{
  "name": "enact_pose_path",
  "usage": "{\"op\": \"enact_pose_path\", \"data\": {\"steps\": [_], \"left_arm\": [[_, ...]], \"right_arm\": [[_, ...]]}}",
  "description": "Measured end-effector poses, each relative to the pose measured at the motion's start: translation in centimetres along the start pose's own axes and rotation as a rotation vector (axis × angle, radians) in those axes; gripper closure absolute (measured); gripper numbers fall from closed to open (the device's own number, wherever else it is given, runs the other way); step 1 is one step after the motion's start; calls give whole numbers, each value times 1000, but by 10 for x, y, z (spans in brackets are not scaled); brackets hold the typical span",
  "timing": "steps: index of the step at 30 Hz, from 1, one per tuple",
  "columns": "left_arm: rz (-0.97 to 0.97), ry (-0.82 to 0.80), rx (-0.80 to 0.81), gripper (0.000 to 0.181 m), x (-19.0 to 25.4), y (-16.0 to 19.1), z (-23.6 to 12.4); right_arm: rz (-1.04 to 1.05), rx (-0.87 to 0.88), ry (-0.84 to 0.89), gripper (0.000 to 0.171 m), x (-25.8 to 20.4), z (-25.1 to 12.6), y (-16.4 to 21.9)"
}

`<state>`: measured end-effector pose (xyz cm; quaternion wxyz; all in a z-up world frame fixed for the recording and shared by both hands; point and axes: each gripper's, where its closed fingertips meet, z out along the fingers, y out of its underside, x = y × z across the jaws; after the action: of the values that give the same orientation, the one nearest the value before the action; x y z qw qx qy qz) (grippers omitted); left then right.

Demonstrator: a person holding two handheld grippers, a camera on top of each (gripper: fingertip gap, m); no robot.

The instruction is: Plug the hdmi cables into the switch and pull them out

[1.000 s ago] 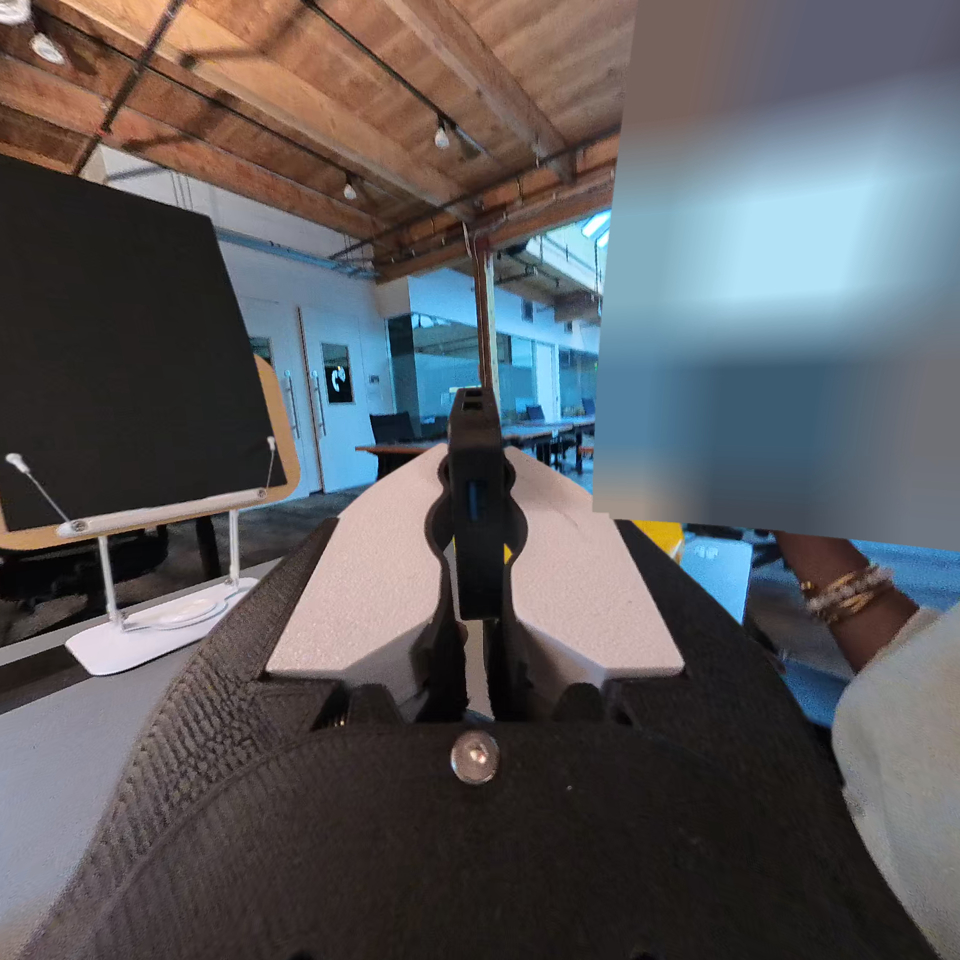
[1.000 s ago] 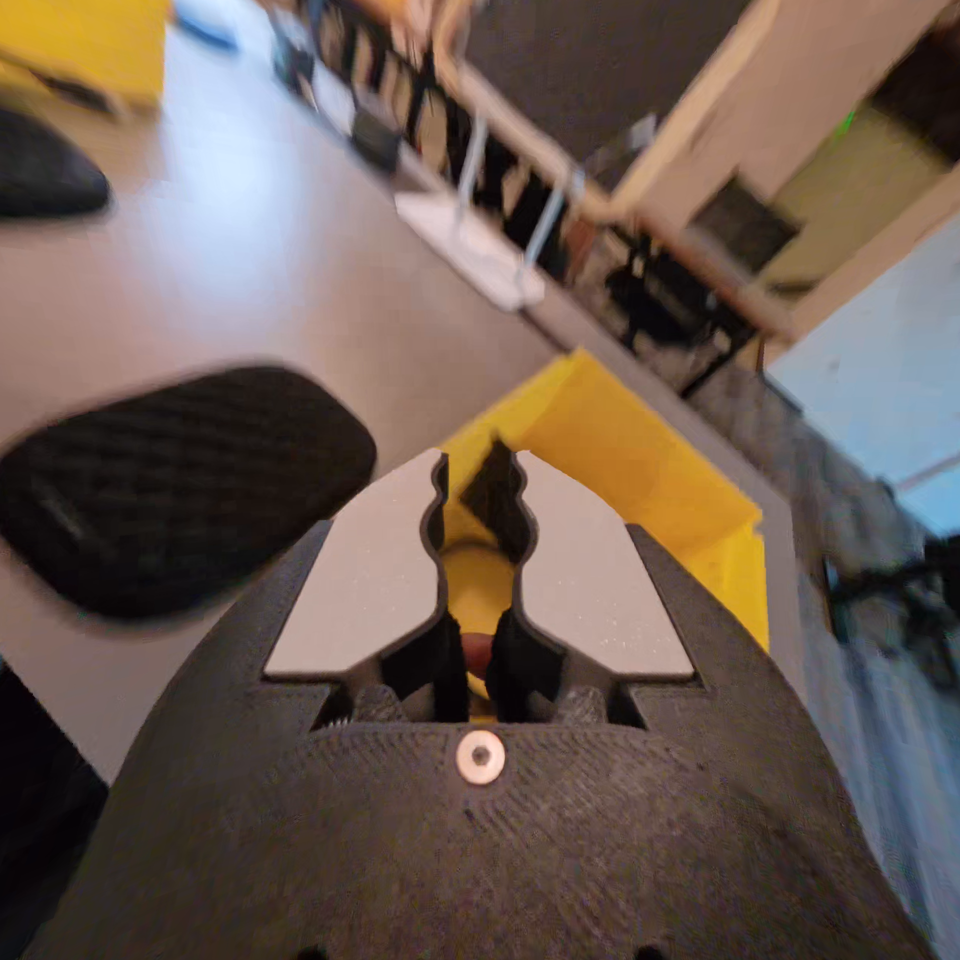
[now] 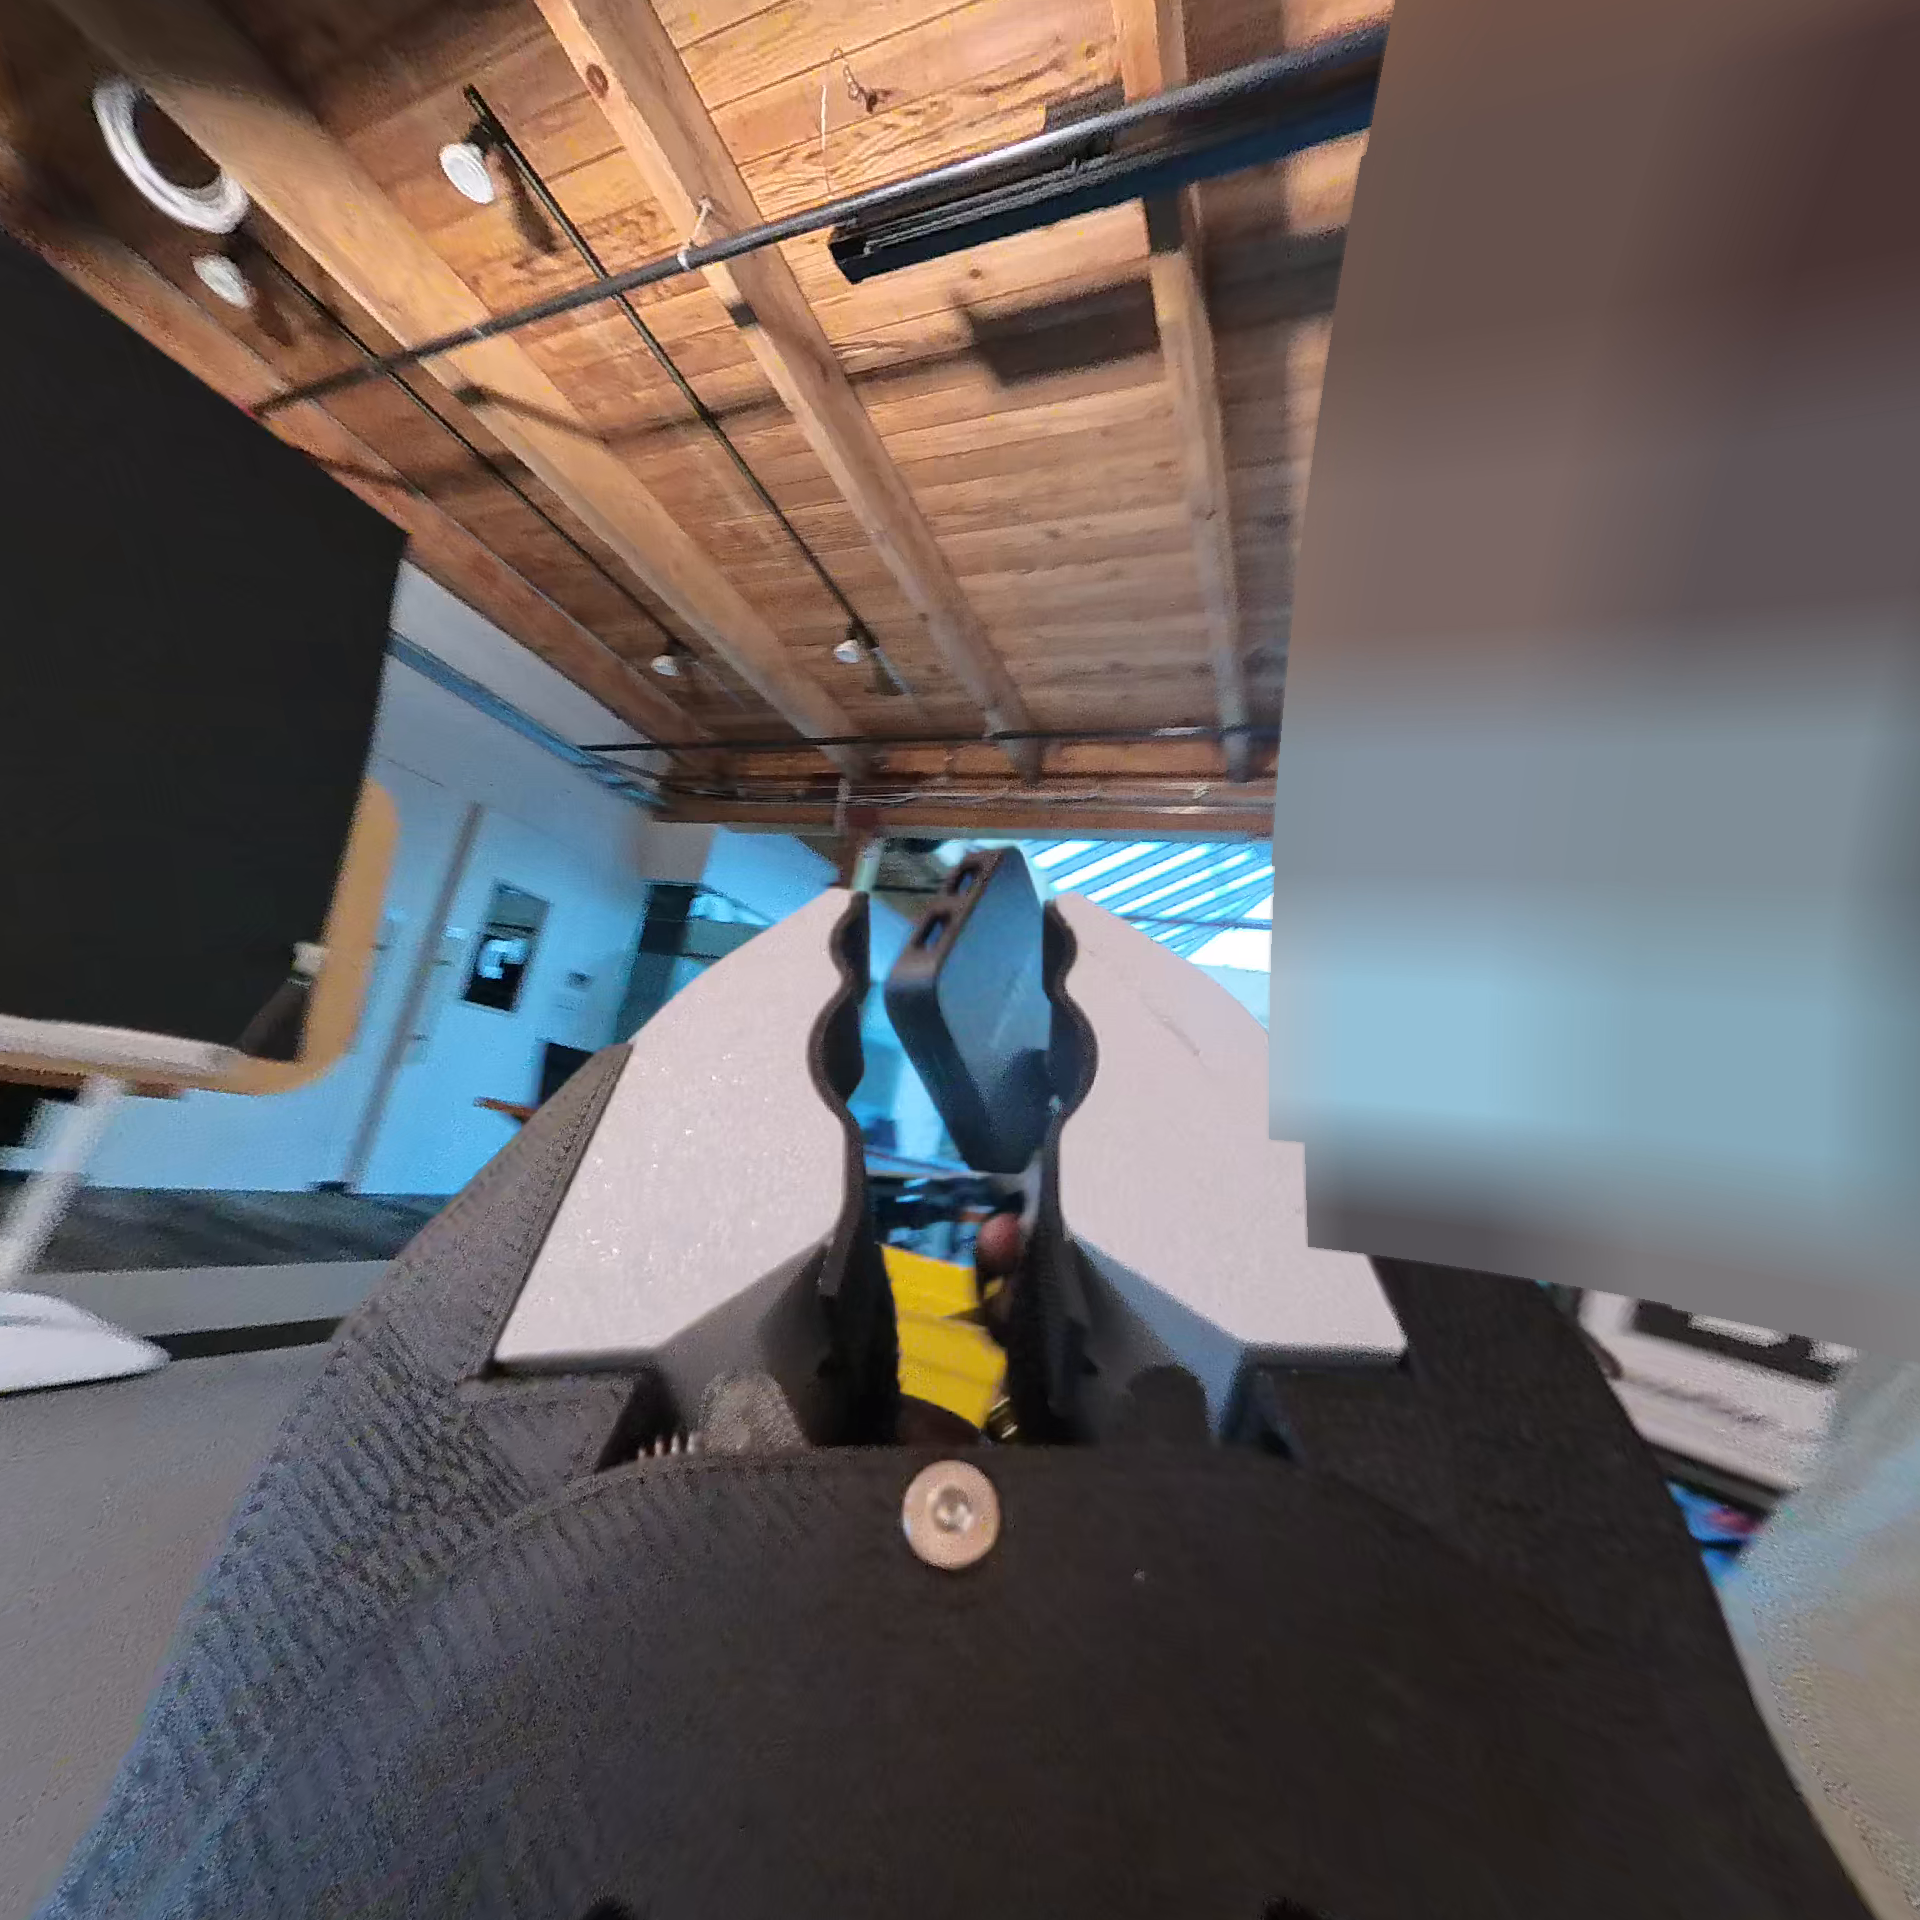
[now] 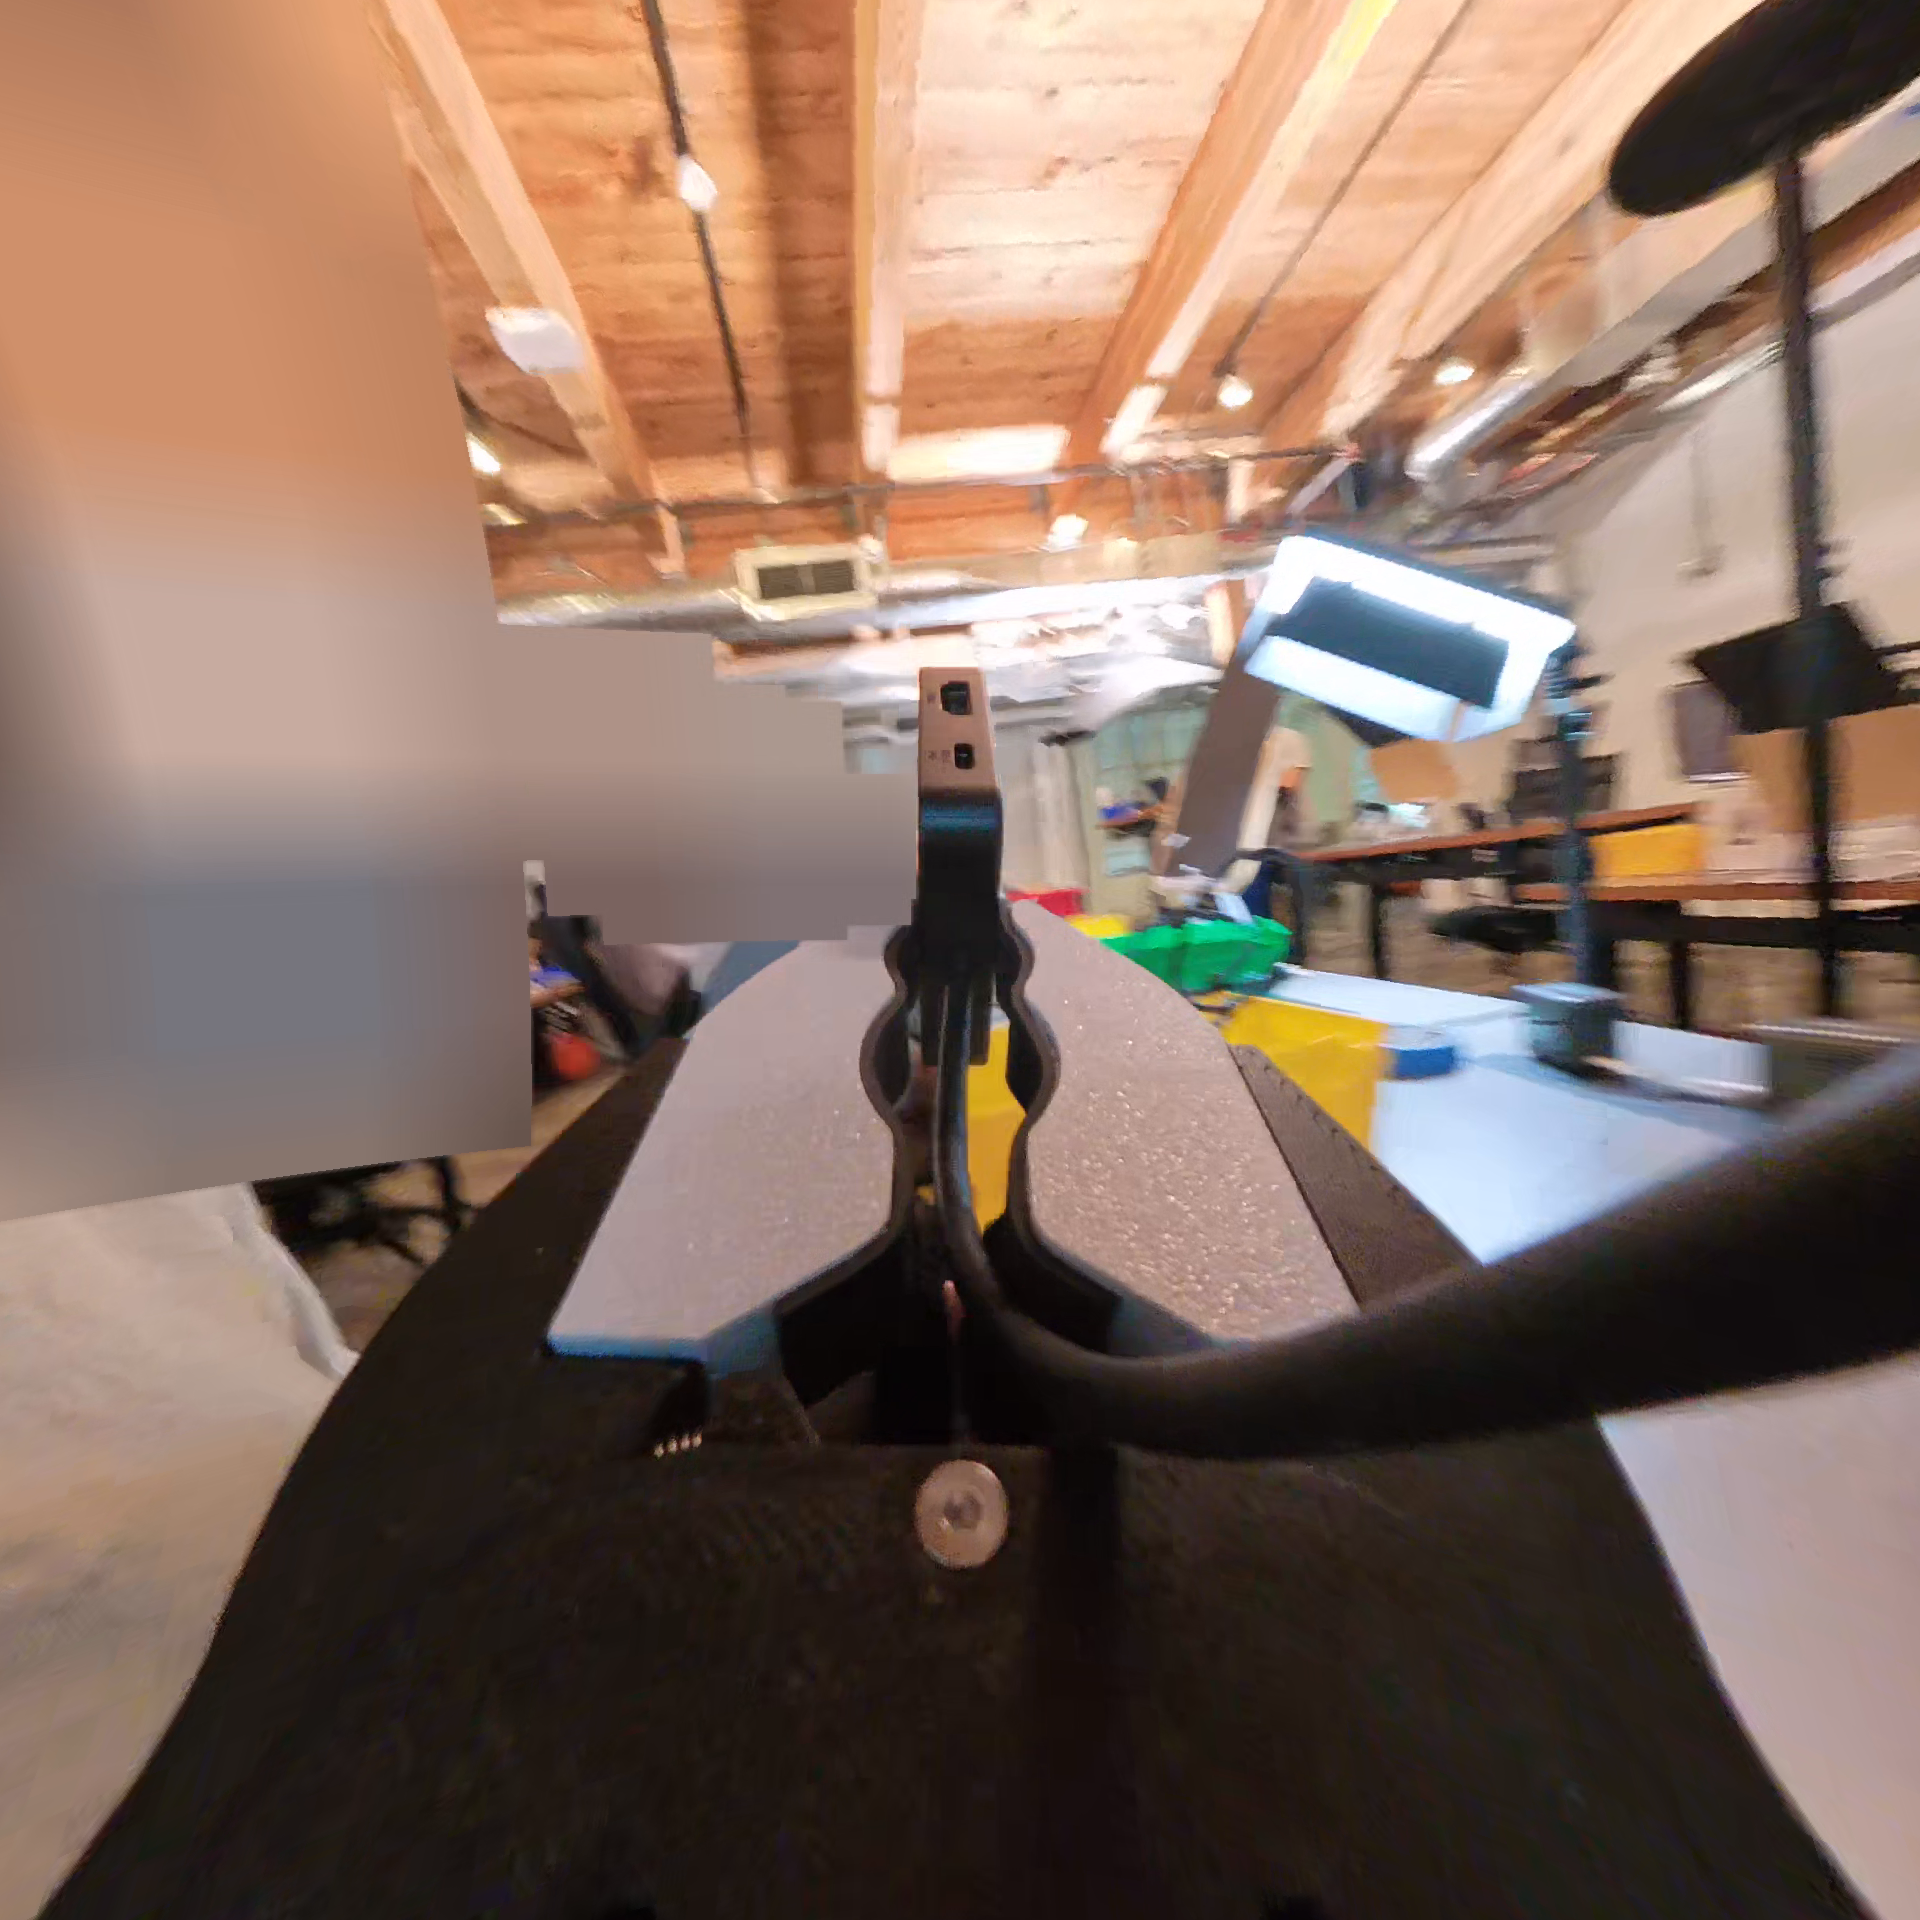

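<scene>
In the left wrist view our left hand-held gripper (image 3: pixel 951 1023) is partly open. The black switch (image 3: pixel 977 1023) sits tilted between its fingers and leans on the right one, with two empty ports facing up-left; whether it is firmly held we cannot tell. Our right hand-held gripper (image 4: pixel 956 997) is closed on the hdmi cable (image 4: pixel 1403 1340), just below the metal plug (image 4: pixel 954 736), which points upward. We judge that no plugging is done yet: inserting and pulling out both remain.
</scene>
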<state>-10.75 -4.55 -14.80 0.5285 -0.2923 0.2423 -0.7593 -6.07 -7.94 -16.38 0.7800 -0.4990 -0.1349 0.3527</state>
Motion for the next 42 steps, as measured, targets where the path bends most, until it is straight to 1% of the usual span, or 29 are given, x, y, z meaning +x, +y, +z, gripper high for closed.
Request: {"op": "enact_pose_path", "data": {"steps": [1, 3, 4, 6, 7, 8, 10, 13, 14, 17, 20, 22, 25, 29, 31, 32, 34, 38, 42], "left_arm": [[69, -25, -22, 151, -4, -3, -1], [205, -73, -88, 151, -12, -9, -3], [266, -99, -125, 151, -17, -12, -5], [365, -148, -187, 152, -25, -20, -9], [402, -168, -202, 152, -28, -26, -11], [431, -183, -205, 153, -30, -33, -13], [472, -203, -181, 154, -31, -47, -17], [495, -223, -134, 155, -32, -65, -22], [500, -229, -126, 155, -32, -68, -23], [517, -248, -115, 155, -35, -76, -26], [534, -254, -114, 155, -35, -80, -27], [550, -256, -114, 155, -34, -82, -27], [564, -259, -113, 155, -34, -84, -28], [552, -262, -100, 155, -34, -88, -30], [549, -262, -98, 155, -34, -89, -31], [552, -263, -97, 155, -34, -90, -31], [564, -267, -97, 155, -34, -92, -31], [575, -272, -91, 155, -34, -95, -33], [572, -278, -80, 156, -35, -99, -35]], "right_arm": [[-73, -46, 57, 158, 10, -12, -8], [-250, -179, 201, 157, 33, -42, -26], [-335, -281, 288, 158, 48, -61, -33], [-467, -542, 517, 158, 87, -113, -48], [-514, -646, 644, 158, 105, -142, -59], [-552, -710, 760, 156, 120, -169, -75], [-577, -812, 930, 158, 142, -213, -102], [-531, -1110, 1087, 155, 175, -273, -112], [-547, -1206, 1132, 157, 187, -289, -115], [-619, -1489, 1198, 157, 219, -324, -114], [-614, -1754, 1171, 158, 240, -347, -100], [-568, -1881, 1132, 157, 246, -359, -88], [-524, -2047, 1137, 156, 252, -376, -84], [-509, -2120, 1121, 151, 260, -374, -80], [-529, -2117, 1088, 149, 265, -368, -77], [-524, -2109, 1086, 145, 266, -366, -76], [-487, -2101, 1078, 143, 264, -364, -73], [-506, -2020, 1091, 140, 260, -356, -80], [-598, -1864, 1052, 136, 258, -328, -87]]}}
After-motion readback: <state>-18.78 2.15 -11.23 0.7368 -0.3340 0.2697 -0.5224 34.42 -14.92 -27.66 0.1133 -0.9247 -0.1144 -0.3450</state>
